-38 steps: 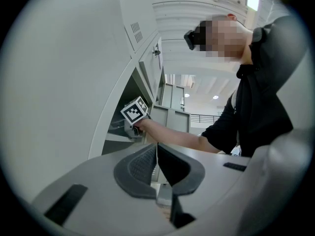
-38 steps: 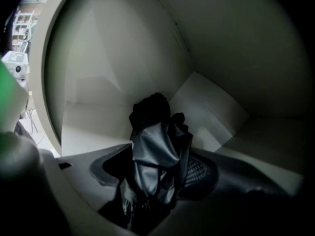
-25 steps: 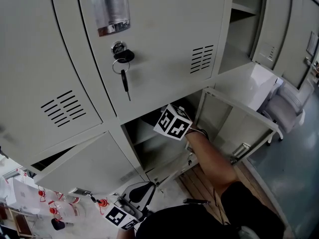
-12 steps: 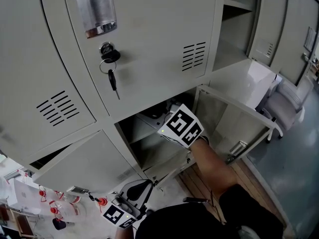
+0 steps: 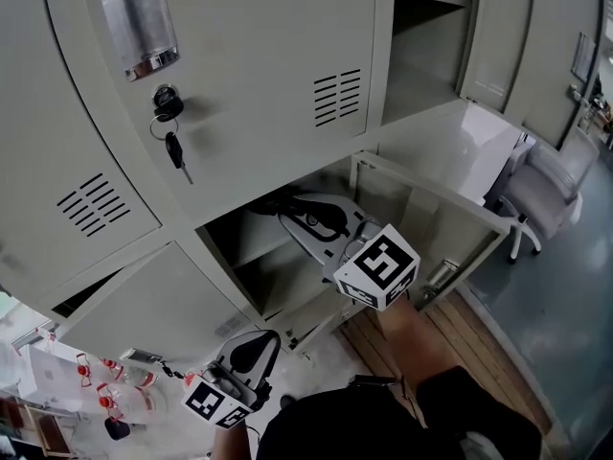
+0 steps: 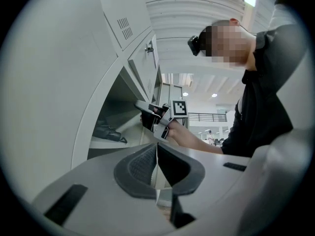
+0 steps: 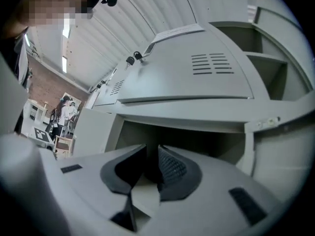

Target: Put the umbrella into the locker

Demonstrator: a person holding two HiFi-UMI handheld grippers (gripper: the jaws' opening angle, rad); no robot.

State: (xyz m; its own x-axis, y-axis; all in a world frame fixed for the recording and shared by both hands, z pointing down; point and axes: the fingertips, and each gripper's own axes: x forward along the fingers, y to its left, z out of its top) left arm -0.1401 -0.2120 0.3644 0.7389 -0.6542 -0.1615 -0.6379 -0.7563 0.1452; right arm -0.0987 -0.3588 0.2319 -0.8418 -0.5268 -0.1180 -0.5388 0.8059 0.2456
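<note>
The dark folded umbrella (image 6: 109,132) lies on the floor of the open middle locker (image 5: 251,266); in the head view it shows as a dark shape (image 5: 265,202) at the back. My right gripper (image 5: 305,217) hovers at the locker mouth, clear of the umbrella. Its jaws (image 7: 151,163) have just been closing; a narrow gap is left between them and nothing is in it. My left gripper (image 5: 251,348) hangs low in front of the lockers, its pads (image 6: 142,163) pressed together and empty.
A key (image 5: 172,147) hangs in the lock of the shut door above. The open locker's door (image 5: 450,214) swings out to the right. A lower door (image 5: 144,310) stands ajar. A chair (image 5: 541,199) is at the right, and bottles (image 5: 110,381) stand at the bottom left.
My right gripper has drawn back out of the locker toward the person, rolling as it came. The umbrella stays inside. The left gripper has hardly moved.
</note>
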